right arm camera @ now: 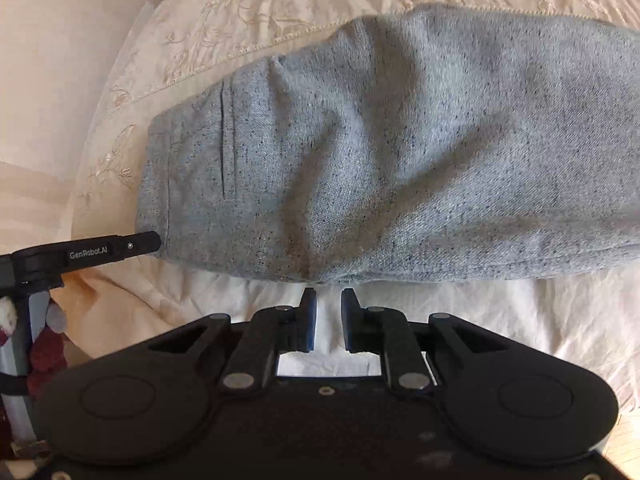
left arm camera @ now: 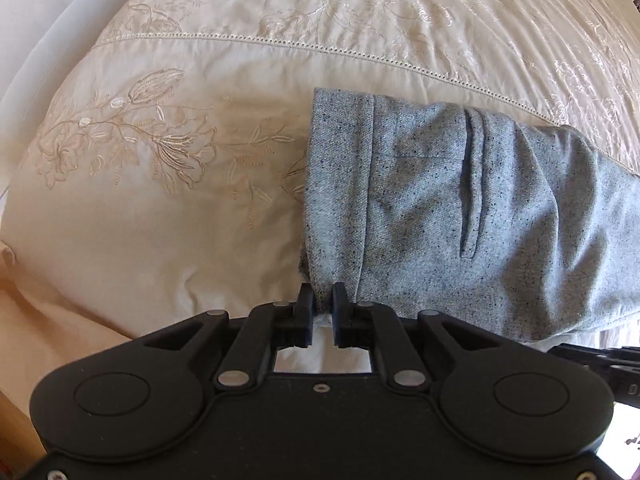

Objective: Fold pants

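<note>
Grey speckled pants [left arm camera: 460,208] lie folded lengthwise on the cream bedspread [left arm camera: 180,208], waistband to the left, with a pocket slit showing. My left gripper [left arm camera: 323,300] points down at the near waistband corner. Its jaws stand slightly apart and the corner of cloth sits loosely between the fingertips. The right wrist view shows that left gripper [right arm camera: 150,240] from the side, its tip against the waistband corner. My right gripper [right arm camera: 329,300] hovers just short of the near folded edge of the pants [right arm camera: 380,152], jaws narrowly open with only white sheet between them.
The embroidered bedspread has a stitched seam [left arm camera: 320,46] running behind the pants. The bed's edge and a pale wall [left arm camera: 48,40] lie to the left. A dark red and white soft object [right arm camera: 44,352] sits low at the left beside the bed.
</note>
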Motion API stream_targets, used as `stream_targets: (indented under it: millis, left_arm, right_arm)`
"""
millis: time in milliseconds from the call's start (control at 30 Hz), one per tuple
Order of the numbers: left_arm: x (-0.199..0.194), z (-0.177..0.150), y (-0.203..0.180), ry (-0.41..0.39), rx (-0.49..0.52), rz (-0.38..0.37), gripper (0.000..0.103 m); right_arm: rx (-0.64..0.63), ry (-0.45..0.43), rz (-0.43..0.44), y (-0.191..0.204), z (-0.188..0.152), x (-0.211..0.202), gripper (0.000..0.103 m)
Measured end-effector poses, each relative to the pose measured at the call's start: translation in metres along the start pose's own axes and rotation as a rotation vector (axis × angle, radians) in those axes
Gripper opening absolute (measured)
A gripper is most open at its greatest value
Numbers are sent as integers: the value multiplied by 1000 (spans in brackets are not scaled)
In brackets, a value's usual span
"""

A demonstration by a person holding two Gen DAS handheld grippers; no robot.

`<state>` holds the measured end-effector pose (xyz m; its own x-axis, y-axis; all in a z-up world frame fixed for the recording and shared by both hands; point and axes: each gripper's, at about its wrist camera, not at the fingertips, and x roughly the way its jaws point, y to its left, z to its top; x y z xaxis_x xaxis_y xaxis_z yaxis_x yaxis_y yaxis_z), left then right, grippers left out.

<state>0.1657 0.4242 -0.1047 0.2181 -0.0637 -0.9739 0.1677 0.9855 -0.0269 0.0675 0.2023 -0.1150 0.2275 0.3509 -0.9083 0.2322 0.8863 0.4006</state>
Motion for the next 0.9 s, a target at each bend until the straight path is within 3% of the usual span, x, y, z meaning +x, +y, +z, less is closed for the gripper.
stream_targets:
  millis: [67,200,333,433,533,667,833,900]
  left_arm:
    - [-9,1,3,-25,-10,32,18]
    - [-25,7,0,-113,-22,174,14]
    - [-36,9,-19,-168,-9,143,14]
    - [-28,7,-49,-142,53,67,14]
    - [-20,1,-85,-112,140,-9,16]
    - [-5,-9,-120,-90,228,-76,21]
    - [36,-16,-124,27,209,29,21]
    - [44,-16,-115,50,173,27,21]
  right_arm:
    - [-5,-65,-18,-6,0,-17,17]
    - [51,-188,-97,-26,9,-32,17]
    - [89,-178,-146,-46,15,-14,17]
    - [55,-58,-159,-43,9,21,17]
    - [6,-78,-182,-34,1,18,17]
    - [47,-109,-147,-41,-4,-1,17]
    - [94,-179,-176,-63,-2,-31,17]
    - [136,-206,-181,-79,1,-43,17]
